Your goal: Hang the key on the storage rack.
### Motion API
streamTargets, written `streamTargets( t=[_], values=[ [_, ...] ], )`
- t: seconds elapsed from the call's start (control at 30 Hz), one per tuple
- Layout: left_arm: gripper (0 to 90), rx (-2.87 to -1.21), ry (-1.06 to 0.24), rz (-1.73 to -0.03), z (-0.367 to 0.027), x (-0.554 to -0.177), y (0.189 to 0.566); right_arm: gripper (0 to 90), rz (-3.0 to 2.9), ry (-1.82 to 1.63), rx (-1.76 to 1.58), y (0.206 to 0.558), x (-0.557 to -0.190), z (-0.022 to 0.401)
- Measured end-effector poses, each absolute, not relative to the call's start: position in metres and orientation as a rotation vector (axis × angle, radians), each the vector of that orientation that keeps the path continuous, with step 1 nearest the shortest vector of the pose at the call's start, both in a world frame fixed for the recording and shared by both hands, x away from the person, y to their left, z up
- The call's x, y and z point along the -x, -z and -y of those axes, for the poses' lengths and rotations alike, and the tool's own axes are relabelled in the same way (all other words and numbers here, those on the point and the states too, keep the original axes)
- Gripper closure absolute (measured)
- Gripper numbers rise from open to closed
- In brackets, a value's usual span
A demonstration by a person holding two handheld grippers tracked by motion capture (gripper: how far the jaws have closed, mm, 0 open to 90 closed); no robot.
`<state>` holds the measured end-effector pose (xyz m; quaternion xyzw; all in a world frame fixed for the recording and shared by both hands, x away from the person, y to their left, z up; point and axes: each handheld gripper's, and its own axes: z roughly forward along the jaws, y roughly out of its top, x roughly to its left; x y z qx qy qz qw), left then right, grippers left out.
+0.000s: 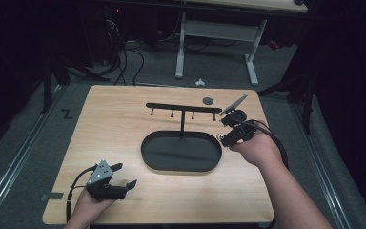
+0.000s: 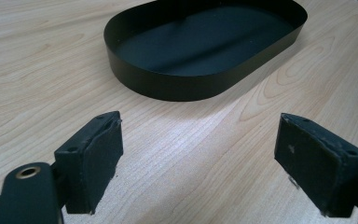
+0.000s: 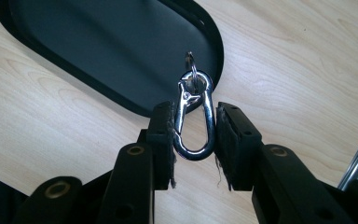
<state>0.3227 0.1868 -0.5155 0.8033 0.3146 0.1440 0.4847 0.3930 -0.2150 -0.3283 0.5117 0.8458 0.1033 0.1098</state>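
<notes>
Carabiner (image 3: 195,122) pinched flat between right gripper (image 3: 195,140) pads above the tray (image 3: 121,56) edge near the hook rack (image 1: 183,109); smooth metal could pivot or slip; left gripper (image 2: 198,154) spread, idle.

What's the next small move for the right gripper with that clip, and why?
Probably carry the clip up and over toward the nearest hook of the rack. The right gripper is shut on the clip, its ring end pointing outward and free, and it hangs beside the rack's right end, above the edge of the tray. The hooks look bare. The left gripper rests open, away from the work.
</notes>
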Motion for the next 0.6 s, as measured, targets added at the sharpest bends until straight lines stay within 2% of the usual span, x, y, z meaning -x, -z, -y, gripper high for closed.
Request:
streamTargets(
  t=[0.6],
  values=[
    [15.7, -1.949, -0.348, -0.767, -0.188, -0.322, 0.515, 68.3, -2.464, -0.331, -1.472, 0.306, -0.407, 0.2]
  ],
)
